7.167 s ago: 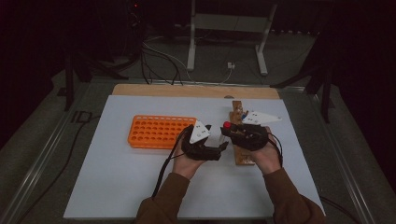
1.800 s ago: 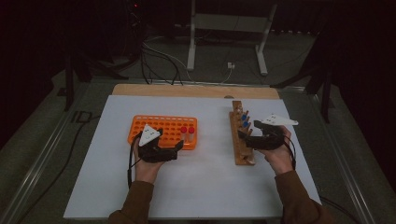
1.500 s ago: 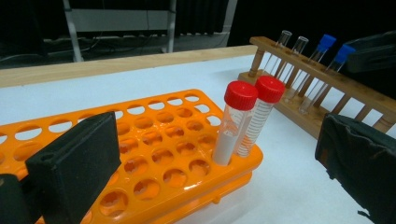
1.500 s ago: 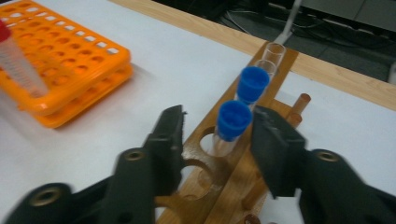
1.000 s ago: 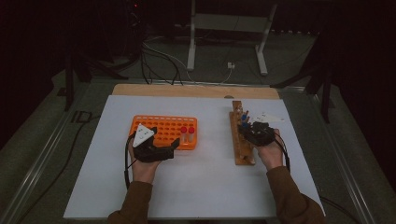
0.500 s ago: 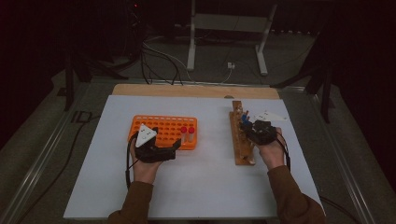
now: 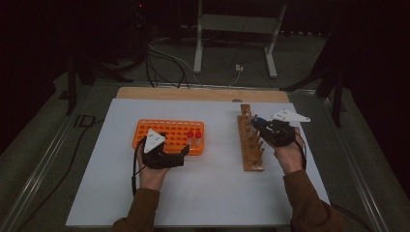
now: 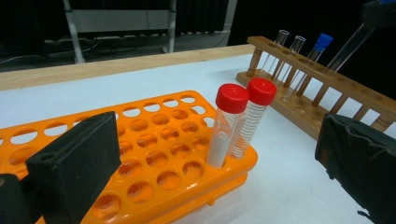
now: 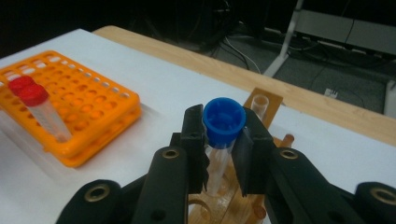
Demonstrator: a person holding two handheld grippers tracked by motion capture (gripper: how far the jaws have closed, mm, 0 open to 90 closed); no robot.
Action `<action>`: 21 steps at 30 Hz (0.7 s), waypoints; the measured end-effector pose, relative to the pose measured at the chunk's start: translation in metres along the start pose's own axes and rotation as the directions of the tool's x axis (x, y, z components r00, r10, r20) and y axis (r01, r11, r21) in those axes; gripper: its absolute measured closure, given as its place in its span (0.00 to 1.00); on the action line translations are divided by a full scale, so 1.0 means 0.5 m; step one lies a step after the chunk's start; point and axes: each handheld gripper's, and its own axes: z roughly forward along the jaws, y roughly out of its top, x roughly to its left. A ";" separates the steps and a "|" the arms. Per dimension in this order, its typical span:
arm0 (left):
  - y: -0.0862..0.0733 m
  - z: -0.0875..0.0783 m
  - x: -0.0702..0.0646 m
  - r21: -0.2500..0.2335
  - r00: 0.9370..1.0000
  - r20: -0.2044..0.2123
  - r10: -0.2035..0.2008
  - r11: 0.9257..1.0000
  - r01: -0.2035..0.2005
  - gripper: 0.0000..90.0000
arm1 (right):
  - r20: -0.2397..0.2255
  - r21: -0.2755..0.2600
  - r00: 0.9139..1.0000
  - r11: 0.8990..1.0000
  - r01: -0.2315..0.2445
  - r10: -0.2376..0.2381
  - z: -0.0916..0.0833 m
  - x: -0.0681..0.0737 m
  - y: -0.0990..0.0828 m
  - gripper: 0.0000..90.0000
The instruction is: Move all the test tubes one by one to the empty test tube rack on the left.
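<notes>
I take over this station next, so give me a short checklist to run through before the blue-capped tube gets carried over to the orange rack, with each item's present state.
1. Right tongs shut on the blue-capped tube, just under its cap: ok.
2. Tube bottom out of the wooden rack: cannot tell; the tongs hide it.
3. Free holes in the orange rack: ok, most are empty.
4. Two red-capped tubes seated at the rack's corner: ok, though they lean a little.
5. Left tongs open and holding nothing: ok.
6. White table bare between the racks: ok.
</notes>
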 end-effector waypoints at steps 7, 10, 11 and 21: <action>0.006 -0.001 -0.013 -0.010 1.000 0.008 0.019 1.000 -0.019 0.01 | -0.038 -0.032 0.999 0.999 -0.011 0.010 -0.022 0.007 0.017 0.85; 0.011 0.000 -0.022 -0.015 0.999 0.014 0.029 0.999 -0.029 0.01 | -0.062 -0.034 0.998 0.999 -0.015 0.013 -0.025 0.014 0.017 0.85; 0.013 0.000 -0.025 -0.016 0.999 0.018 0.034 0.999 -0.034 0.01 | -0.083 -0.032 0.996 0.999 -0.021 0.018 -0.024 0.017 0.016 0.85; 0.035 0.025 -0.087 -0.013 0.992 0.075 0.101 0.995 -0.100 0.01 | -0.164 0.014 0.986 1.000 0.023 -0.020 -0.005 0.064 0.003 0.85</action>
